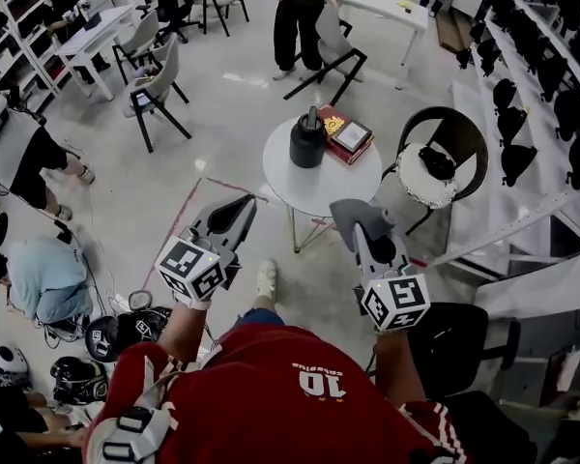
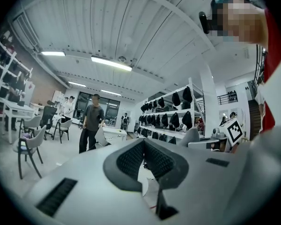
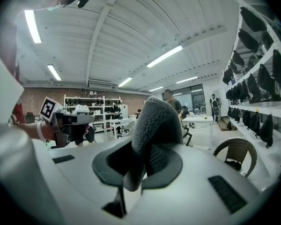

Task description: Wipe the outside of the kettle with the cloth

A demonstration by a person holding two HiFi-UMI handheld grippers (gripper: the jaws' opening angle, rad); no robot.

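Kettle (image 1: 307, 139) seen on table (image 1: 282, 180), untouched
Cloth (image 3: 157, 120) is clamped in right gripper (image 3: 146, 146); left gripper (image 2: 143, 143) is closed, empty

The cloth (image 3: 155, 118) covers the jaw tips of the right hand-held gripper (image 3: 148, 146).

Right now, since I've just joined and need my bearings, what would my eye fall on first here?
Probably the grey cloth bulging up from the right gripper, whose jaws are shut on it. Next, the black kettle standing on the small round white table straight ahead, beside a red box. The left gripper is held up with its jaws together, empty.
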